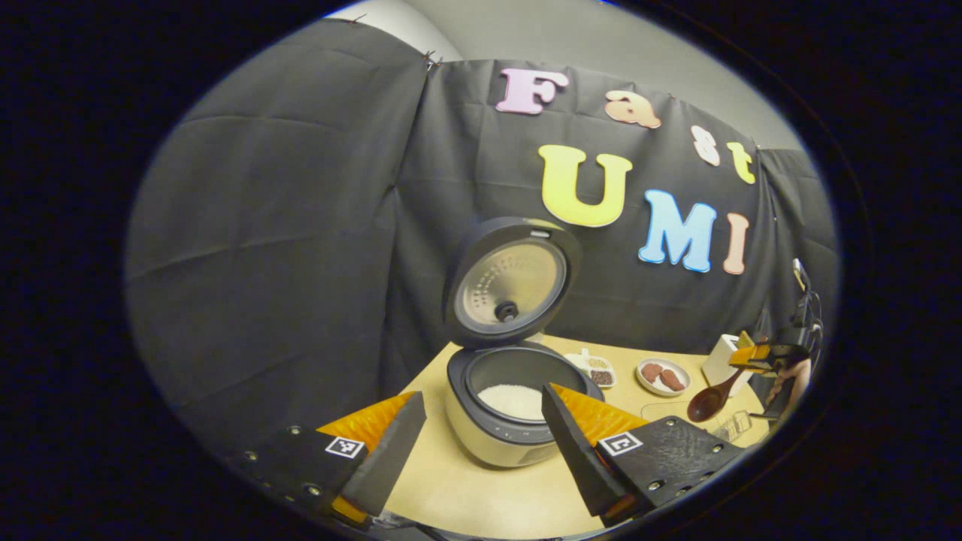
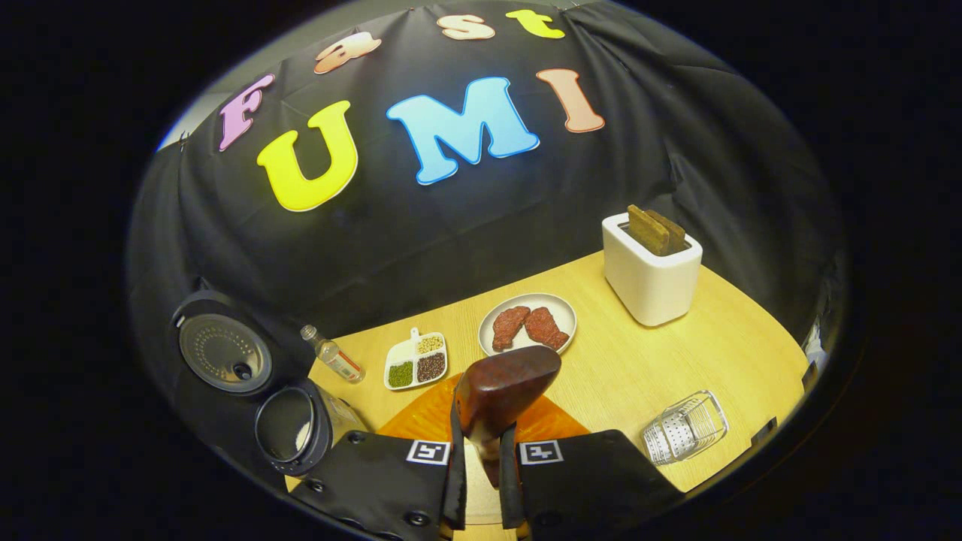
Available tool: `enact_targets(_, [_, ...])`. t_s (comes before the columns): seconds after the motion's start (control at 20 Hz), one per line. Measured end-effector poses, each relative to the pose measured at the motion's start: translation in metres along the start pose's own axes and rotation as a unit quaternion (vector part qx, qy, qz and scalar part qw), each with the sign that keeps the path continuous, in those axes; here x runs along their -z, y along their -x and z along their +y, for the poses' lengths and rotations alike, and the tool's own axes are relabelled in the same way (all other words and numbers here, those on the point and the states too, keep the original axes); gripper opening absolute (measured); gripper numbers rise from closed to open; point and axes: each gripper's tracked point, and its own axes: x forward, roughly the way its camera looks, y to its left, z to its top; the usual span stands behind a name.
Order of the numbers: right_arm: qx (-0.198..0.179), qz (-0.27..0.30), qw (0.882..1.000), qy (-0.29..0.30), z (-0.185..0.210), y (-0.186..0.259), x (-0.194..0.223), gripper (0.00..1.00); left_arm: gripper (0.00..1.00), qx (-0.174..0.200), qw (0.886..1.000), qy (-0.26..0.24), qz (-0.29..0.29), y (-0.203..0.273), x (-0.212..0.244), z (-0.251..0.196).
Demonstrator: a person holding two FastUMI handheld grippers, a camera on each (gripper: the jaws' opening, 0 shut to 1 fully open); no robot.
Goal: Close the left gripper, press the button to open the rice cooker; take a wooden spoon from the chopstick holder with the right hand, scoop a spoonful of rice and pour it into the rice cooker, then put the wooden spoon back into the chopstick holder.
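right gripper view, dark glossy wooden spoon (image 2: pixel 505 388), claw-held

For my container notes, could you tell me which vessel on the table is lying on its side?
The clear perforated holder; the rice cooker stands upright, lid open.

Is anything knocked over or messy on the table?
Yes, two things lie on their sides: the clear perforated holder near the table's front edge, and a small bottle beside the rice cooker. I see no spills. The right hand-held gripper holds the wooden spoon.
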Motion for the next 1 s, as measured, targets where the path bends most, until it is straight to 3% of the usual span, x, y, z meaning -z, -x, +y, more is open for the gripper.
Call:
enact_targets(0.05, [0.0, 0.003, 1.0, 0.005, -0.001, -0.006, 0.008, 0.16, 0.98, -0.007, 1.0, 0.005, 0.007, -0.001, 0.003, 0.003])
enact_targets(0.2, [0.0, 0.019, 1.0, 0.017, -0.008, -0.023, 0.034, 0.19, 0.96, -0.027, 1.0, 0.001, 0.01, 0.005, 0.001, 0.009])
enact_targets(0.5, [0.002, 0.053, 0.997, 0.059, -0.022, -0.04, 0.078, 0.19, 0.97, -0.004, 1.0, -0.015, 0.024, 0.002, -0.001, -0.028])
enact_targets(0.7, [-0.017, 0.073, 0.996, 0.055, -0.011, -0.038, 0.101, 0.17, 0.98, 0.018, 0.999, 0.005, 0.028, 0.006, -0.005, -0.052])
enact_targets(0.75, [-0.022, 0.074, 0.996, 0.054, -0.005, -0.036, 0.104, 0.2, 0.98, 0.019, 0.999, 0.009, 0.025, 0.007, -0.008, -0.055])
enact_targets(1.0, [-0.06, 0.122, 0.99, 0.021, 0.029, -0.023, 0.13, 0.17, 0.98, 0.032, 0.999, -0.007, 0.036, 0.01, 0.002, -0.065])
